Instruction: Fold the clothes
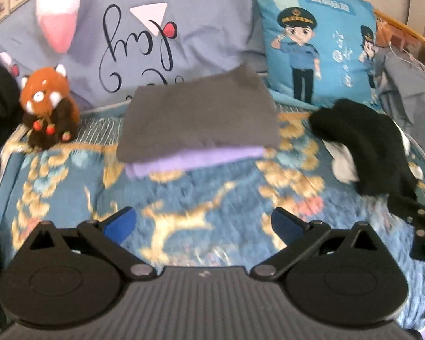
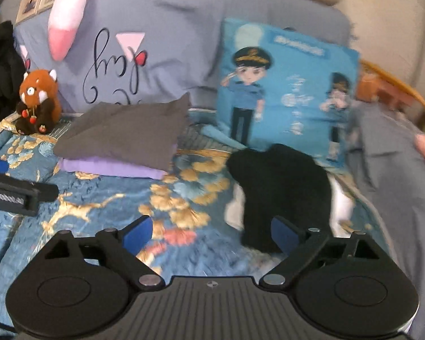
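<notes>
Left tool (image 1: pixel 203 223): wide open, nothing in it.
Right tool (image 2: pixel 211 233): wide open, holding nothing.
Grey shirt (image 1: pixel 198 116): folded, on top of the purple one (image 1: pixel 195 160), on the bed (image 1: pixel 184 198).
Black clothes (image 2: pixel 280 189): in a heap, near the blue pillow (image 2: pixel 286 85).

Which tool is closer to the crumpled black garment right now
Right. The right tool hangs open just in front of the black garment. The left tool is open too, off to the garment's left, facing the folded stack.

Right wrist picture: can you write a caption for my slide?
Open right gripper above a crumpled black garment, beside folded grey and purple clothes on a patterned blue bedspread.
</notes>
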{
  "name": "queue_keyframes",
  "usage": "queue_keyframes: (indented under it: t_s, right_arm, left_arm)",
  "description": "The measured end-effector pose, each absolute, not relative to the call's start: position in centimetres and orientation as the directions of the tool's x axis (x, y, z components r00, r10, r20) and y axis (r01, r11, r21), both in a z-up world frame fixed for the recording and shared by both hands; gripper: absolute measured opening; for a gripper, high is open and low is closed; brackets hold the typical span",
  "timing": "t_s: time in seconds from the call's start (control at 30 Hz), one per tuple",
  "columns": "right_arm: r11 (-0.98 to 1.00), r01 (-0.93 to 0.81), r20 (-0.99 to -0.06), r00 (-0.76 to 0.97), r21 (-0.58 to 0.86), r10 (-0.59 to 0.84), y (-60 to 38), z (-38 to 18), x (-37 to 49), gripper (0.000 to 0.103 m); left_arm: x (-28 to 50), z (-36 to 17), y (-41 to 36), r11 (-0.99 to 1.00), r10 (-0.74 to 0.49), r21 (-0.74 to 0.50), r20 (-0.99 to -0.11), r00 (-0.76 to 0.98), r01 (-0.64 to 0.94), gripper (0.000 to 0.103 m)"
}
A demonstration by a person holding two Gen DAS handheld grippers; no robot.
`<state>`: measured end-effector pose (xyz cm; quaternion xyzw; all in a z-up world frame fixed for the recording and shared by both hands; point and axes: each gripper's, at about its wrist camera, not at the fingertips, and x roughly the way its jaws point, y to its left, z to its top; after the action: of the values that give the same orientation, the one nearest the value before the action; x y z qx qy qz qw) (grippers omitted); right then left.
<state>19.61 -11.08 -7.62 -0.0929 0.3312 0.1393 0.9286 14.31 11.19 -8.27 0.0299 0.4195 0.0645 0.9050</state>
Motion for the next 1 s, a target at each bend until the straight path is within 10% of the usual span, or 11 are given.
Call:
queue_keyframes:
  t_s: [1.0]
  right_arm:
    - [0.988,-0.154,-0.611,0.781,0.016,0.132,-16.6,-3.3,7.1,0.103]
  left_arm:
    - [0.8,-0.5,2.2,0.983,0.180,0.144,-0.688,0.703,-0.111,0.103]
